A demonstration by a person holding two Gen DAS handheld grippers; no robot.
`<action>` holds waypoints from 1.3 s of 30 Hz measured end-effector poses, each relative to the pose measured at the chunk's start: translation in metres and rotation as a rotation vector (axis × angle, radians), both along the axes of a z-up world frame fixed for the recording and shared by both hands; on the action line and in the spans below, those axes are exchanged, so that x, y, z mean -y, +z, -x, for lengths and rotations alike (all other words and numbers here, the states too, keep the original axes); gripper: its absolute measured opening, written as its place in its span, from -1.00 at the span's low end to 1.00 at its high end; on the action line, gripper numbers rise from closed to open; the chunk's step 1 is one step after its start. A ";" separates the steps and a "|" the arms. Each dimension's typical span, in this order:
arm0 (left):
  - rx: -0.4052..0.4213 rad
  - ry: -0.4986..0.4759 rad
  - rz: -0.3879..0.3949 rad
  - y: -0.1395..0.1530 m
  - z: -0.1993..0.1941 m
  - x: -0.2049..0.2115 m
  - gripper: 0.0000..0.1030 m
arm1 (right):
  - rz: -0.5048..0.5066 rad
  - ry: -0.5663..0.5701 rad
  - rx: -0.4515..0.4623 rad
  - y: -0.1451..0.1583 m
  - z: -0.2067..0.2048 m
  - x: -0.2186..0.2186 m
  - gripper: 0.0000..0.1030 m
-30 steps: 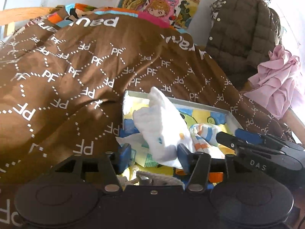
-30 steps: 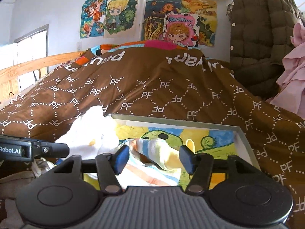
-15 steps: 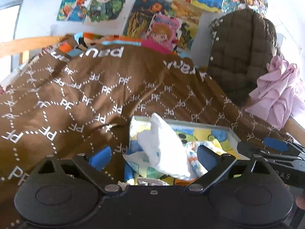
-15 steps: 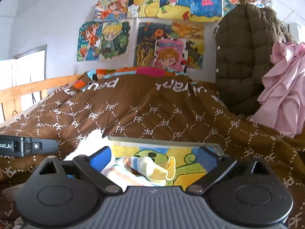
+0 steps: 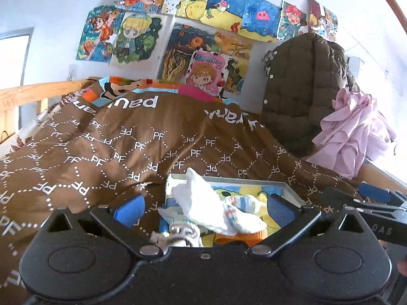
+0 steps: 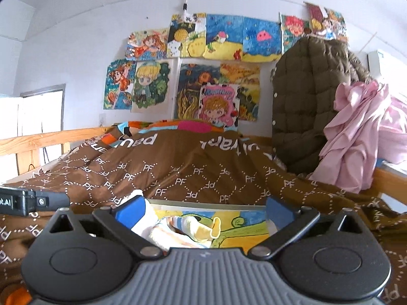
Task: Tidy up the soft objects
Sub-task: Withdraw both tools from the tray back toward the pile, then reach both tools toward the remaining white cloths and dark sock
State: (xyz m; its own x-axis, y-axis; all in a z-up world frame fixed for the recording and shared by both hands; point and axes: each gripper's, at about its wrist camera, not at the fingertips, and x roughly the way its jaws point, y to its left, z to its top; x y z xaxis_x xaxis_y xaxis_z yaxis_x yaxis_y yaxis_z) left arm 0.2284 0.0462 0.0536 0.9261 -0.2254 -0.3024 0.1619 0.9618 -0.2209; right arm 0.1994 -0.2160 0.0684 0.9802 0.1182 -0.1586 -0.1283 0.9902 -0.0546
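Observation:
A grey-rimmed tray (image 5: pixel 229 179) with a cartoon picture on its floor lies on the brown bed cover. In it lie a white sock (image 5: pixel 201 200), a striped sock (image 5: pixel 244 207), an orange piece (image 5: pixel 251 235) and a grey knit piece (image 5: pixel 182 235). My left gripper (image 5: pixel 203 209) is open and empty, above and short of the pile. In the right wrist view the striped sock (image 6: pixel 183 226) lies on the tray (image 6: pixel 211 202), with the white sock (image 6: pixel 147 216) to its left. My right gripper (image 6: pixel 203 209) is open and empty, raised over the tray.
The brown "PF" cover (image 5: pixel 114 152) spans the bed. A wooden rail (image 6: pixel 45 139) runs at left. A quilted olive jacket (image 6: pixel 305 101) and pink cloth (image 6: pixel 356 137) hang at right. Drawings (image 6: pixel 216 76) cover the wall.
Both grippers opened wide, let go of the white sock and the striped sock, and drew up and back. The socks lie in the tray.

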 end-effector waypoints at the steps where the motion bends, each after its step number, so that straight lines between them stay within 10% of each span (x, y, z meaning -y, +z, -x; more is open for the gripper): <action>1: 0.001 0.001 -0.004 -0.001 0.005 0.001 0.98 | 0.001 0.000 0.004 0.000 0.007 0.001 0.99; 18: -0.088 -0.004 -0.042 -0.025 0.090 0.020 0.98 | 0.072 0.019 -0.092 -0.027 0.090 0.004 0.99; 39: -0.232 0.022 -0.099 -0.078 0.143 0.016 0.98 | 0.097 0.097 -0.241 -0.057 0.097 0.000 0.99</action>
State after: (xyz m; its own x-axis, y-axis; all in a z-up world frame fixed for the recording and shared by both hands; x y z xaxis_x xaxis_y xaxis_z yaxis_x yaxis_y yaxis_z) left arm 0.0858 0.0301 -0.0247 0.8339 -0.1651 -0.5267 0.0970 0.9832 -0.1548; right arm 0.1024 -0.2164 0.0117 0.8976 0.1825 -0.4012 -0.2430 0.9643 -0.1049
